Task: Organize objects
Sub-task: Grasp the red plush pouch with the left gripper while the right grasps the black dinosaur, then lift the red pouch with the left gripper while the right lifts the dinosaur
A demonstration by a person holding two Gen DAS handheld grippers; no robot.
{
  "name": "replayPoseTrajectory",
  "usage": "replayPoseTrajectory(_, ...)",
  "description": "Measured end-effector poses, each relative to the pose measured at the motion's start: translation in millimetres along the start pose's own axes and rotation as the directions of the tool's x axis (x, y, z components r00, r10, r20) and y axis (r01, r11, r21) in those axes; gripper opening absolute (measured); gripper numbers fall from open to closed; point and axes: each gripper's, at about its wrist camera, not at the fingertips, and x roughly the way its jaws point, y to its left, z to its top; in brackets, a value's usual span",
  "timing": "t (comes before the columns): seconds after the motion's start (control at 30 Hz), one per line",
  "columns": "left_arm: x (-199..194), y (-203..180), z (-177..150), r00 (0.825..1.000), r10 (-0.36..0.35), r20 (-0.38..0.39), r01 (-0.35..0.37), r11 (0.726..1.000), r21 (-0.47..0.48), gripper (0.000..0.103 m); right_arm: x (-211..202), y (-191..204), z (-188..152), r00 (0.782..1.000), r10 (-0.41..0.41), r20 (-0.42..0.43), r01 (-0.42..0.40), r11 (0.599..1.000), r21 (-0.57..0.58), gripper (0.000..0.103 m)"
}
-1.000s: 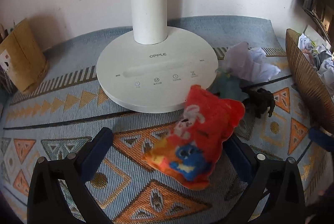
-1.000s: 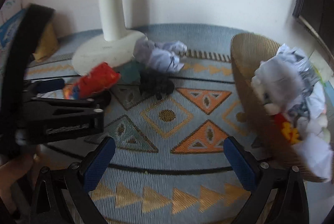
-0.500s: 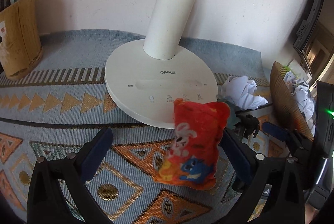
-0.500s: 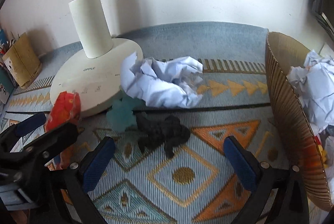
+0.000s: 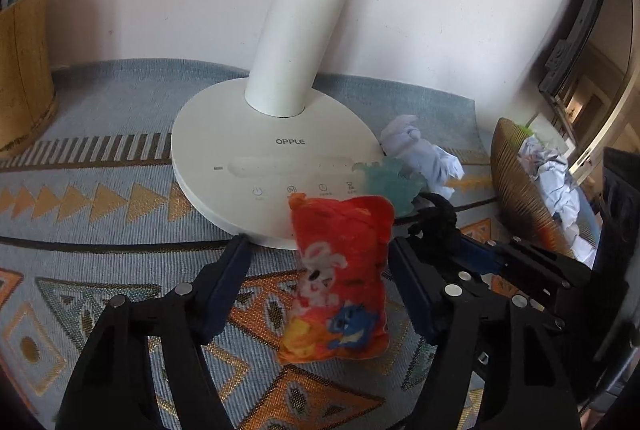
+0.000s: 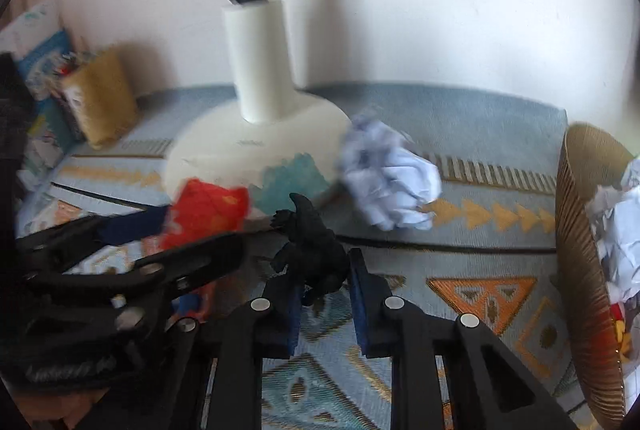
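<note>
A red snack pouch [image 5: 340, 278] with cartoon print lies on the patterned cloth between the open fingers of my left gripper [image 5: 320, 286]; it touches the right finger. In the right wrist view the pouch [image 6: 206, 213] sits at left. My right gripper [image 6: 325, 294] is closed around a black dinosaur figure [image 6: 314, 254]; the figure also shows in the left wrist view [image 5: 438, 226]. A teal figure [image 6: 290, 187] and a crumpled paper ball [image 6: 390, 181] lie beside the lamp base.
A white desk lamp [image 5: 276, 157] stands behind the objects. A brown ribbed basket [image 6: 580, 262] with crumpled paper stands at right. A tan holder [image 5: 22, 69] stands at far left. My left gripper's body [image 6: 112, 278] crosses the right wrist view.
My right gripper moved forward to the black dinosaur and closed on it. My left gripper shifted closer to the pouch, with its fingers narrowed around it.
</note>
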Motion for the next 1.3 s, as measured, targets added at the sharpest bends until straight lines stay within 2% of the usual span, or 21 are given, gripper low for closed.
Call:
replayPoseTrajectory(0.13, -10, 21, -3, 0.996, -0.079, 0.028, 0.081, 0.992, -0.092, 0.049, -24, 8, -4, 0.993, -0.002, 0.115, 0.006, 0.999, -0.039, 0.020)
replayPoseTrajectory(0.2, -10, 23, -4, 0.994, -0.105, 0.028, 0.108, 0.988, -0.107, 0.044, -39, 7, -7, 0.980, 0.020, 0.199, -0.016, 1.000, -0.021, 0.020)
replayPoseTrajectory(0.37, -6, 4, -7, 0.998, -0.062, -0.013, 0.062, 0.998, -0.016, 0.042, -66, -13, -17, 0.943, 0.065, 0.326, -0.096, 0.992, 0.079, 0.020)
replayPoseTrajectory(0.43, -4, -10, -10, 1.000, -0.013, -0.028, 0.014, 0.999, 0.041, 0.041, -75, -19, -22, 0.931, 0.051, 0.362, -0.096, 0.990, 0.107, 0.020)
replayPoseTrajectory(0.5, 0, -27, -12, 0.996, 0.084, -0.036, -0.079, 0.989, 0.124, 0.042, -79, -23, -26, 0.928, 0.045, 0.369, -0.101, 0.986, 0.134, 0.020)
replayPoseTrajectory(0.6, 9, -53, -16, 0.975, 0.218, -0.034, -0.204, 0.948, 0.243, 0.043, -75, -28, -25, 0.931, 0.057, 0.360, -0.125, 0.978, 0.167, 0.021)
replayPoseTrajectory(0.63, 10, -56, -17, 0.973, 0.230, -0.030, -0.214, 0.941, 0.261, 0.037, -76, -29, -25, 0.933, 0.059, 0.355, -0.128, 0.976, 0.174, 0.021)
replayPoseTrajectory(0.7, 5, -55, -17, 0.981, 0.195, -0.013, -0.186, 0.952, 0.244, 0.033, -75, -29, -26, 0.936, 0.056, 0.348, -0.126, 0.975, 0.182, 0.021)
replayPoseTrajectory(0.87, -21, -50, -17, 0.980, 0.165, 0.109, -0.183, 0.965, 0.188, 0.033, -80, -29, -25, 0.928, 0.054, 0.369, -0.127, 0.976, 0.178, 0.020)
replayPoseTrajectory(0.97, -22, -49, -19, 0.976, 0.191, 0.104, -0.209, 0.958, 0.195, 0.033, -78, -31, -26, 0.930, 0.066, 0.360, -0.142, 0.972, 0.187, 0.020)
replayPoseTrajectory(1.3, -22, -43, -19, 0.976, 0.196, 0.093, -0.210, 0.961, 0.179, 0.033, -75, -38, -30, 0.942, 0.082, 0.326, -0.161, 0.961, 0.225, 0.021)
